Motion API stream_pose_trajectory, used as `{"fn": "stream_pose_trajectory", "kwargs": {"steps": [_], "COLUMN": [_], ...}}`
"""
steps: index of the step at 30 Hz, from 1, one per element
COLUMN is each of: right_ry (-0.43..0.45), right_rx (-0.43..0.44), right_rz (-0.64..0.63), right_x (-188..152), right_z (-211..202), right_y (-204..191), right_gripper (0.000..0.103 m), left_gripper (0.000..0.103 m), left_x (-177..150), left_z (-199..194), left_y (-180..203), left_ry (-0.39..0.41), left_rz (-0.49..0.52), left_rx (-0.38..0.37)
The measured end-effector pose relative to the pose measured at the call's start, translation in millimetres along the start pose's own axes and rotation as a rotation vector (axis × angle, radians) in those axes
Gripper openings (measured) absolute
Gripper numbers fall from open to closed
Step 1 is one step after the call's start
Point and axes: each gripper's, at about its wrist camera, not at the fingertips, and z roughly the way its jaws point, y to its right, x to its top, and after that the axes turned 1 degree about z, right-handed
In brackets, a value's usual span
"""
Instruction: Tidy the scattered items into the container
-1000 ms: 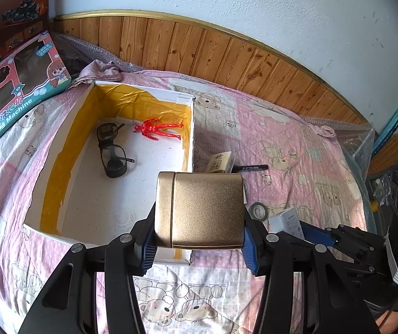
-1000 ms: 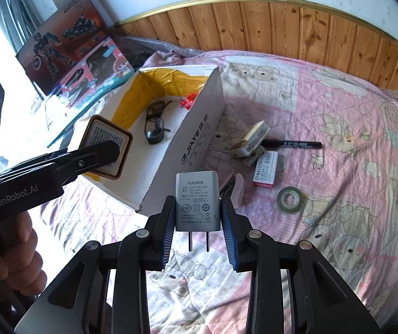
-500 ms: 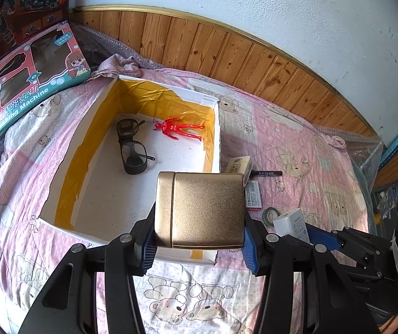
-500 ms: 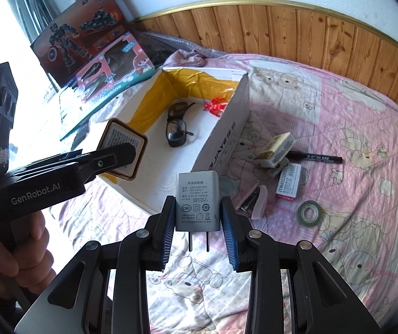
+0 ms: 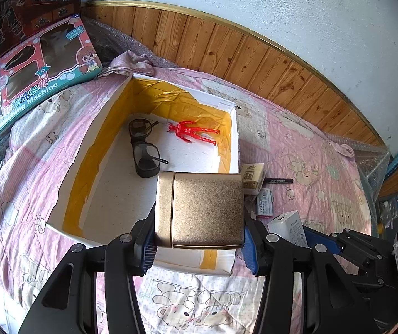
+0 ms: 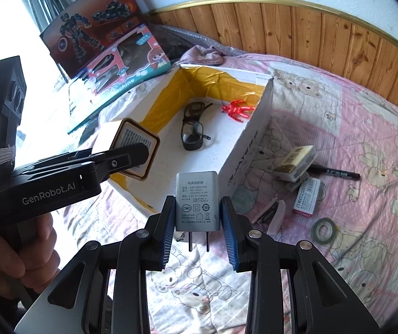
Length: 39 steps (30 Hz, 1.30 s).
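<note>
My left gripper (image 5: pixel 199 246) is shut on a gold box (image 5: pixel 201 208), held over the near end of the white, yellow-lined container (image 5: pixel 87 150). Inside the container lie dark glasses (image 5: pixel 143 150) and a red figure (image 5: pixel 193 133). My right gripper (image 6: pixel 197 222) is shut on a white power adapter (image 6: pixel 197 200), prongs down, just in front of the container's near corner (image 6: pixel 132 192). In the right wrist view the left gripper (image 6: pixel 140 153) shows at the left with the gold box (image 6: pixel 134 150). The adapter (image 5: pixel 288 228) also appears at the lower right of the left wrist view.
On the pink quilt right of the container lie a small carton (image 6: pixel 296 161), a black marker (image 6: pixel 335 172), a red-and-white packet (image 6: pixel 307 194), a stapler (image 6: pixel 271 214) and a tape roll (image 6: pixel 322 229). Toy boxes (image 5: pixel 34 64) lean at the far left. A hand (image 6: pixel 17 256) holds the left gripper.
Both grippers have drawn back and risen, so the container shows further away and more fully. The gold box and the adapter stay clamped.
</note>
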Motion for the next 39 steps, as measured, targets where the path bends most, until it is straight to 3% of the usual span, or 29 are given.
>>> {"fn": "stream_pose_trajectory", "kwargs": {"steps": [14, 39], "right_ry": [-0.027, -0.065], "right_rx": [0.044, 0.078], "right_rz": [-0.046, -0.083], "right_x": [26.7, 68.6], "right_z": [24.8, 62.2], "right_y": [-11.3, -16.0], "right_gripper": [0.034, 0.034], "left_gripper": [0.051, 0.051], "left_x": [8.5, 15.6], "left_z": [13.1, 46.5], "left_y": [-30.0, -47.5], "left_ry": [-0.020, -0.070], "left_rz": [-0.076, -0.104], "left_rx": [0.039, 0.102]}}
